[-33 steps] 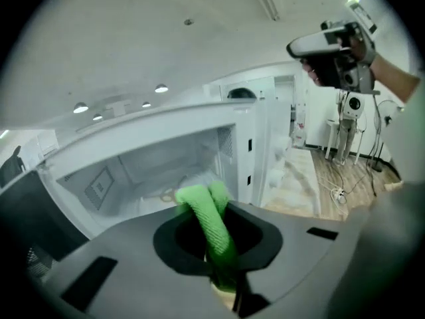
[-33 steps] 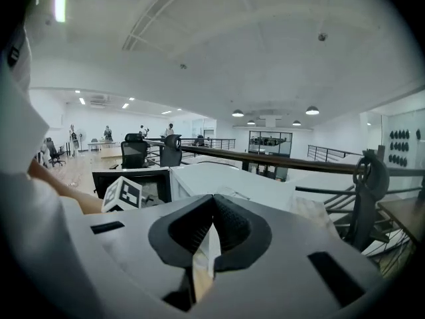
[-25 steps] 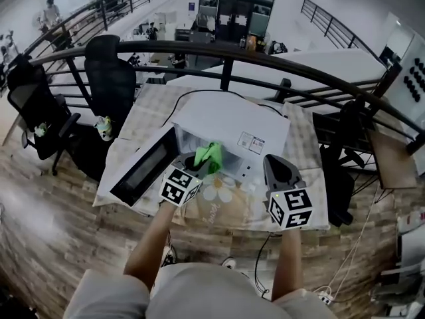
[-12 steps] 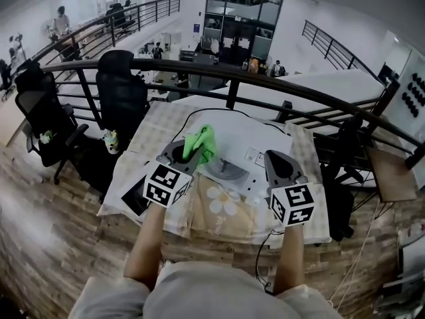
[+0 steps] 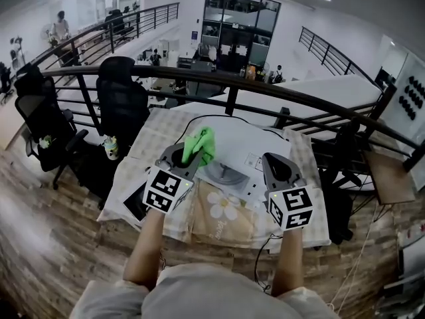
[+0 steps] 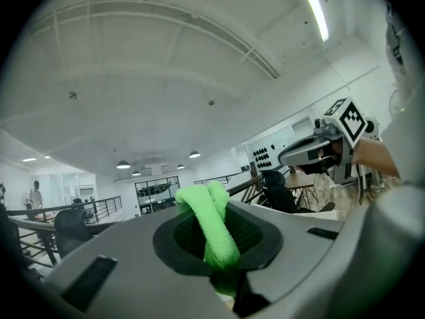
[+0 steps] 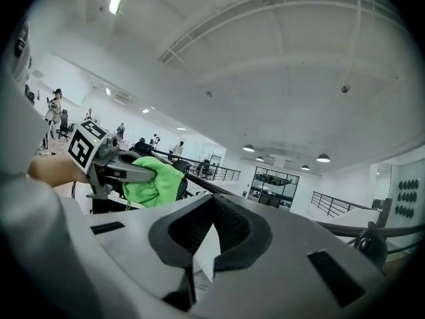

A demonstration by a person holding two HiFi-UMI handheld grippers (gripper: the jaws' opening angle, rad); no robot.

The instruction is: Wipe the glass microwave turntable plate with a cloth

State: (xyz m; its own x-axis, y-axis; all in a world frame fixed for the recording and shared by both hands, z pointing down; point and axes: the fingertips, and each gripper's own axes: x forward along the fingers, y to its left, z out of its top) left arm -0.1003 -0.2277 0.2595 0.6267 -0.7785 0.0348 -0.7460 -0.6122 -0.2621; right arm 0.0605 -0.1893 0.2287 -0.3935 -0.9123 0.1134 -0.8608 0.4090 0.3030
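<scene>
Left tongs [image 5: 188,154] clamped on the green cloth [image 5: 200,143], which sticks up between the jaws in a folded wad. Right tongs [image 5: 278,166] slightly apart, nothing in them.

Both tongs are raised in front of the white microwave [image 5: 247,137] and tilted up toward the ceiling. Its dark door [image 5: 136,203] hangs open at my left.

A grey round shape [image 5: 224,173] just behind the cloth is, I judge, the glass turntable plate. The cloth is off it, not touching. I can't tell whether the glass is clean, and I'd guess wiping remains to be done.

Writing: the sticker [image 5: 252,160] on the microwave is too small to read. The script under the daisy [image 5: 224,205] on the tabletop cover is illegible. The marker cube [image 5: 166,190] shows patterns only.
</scene>
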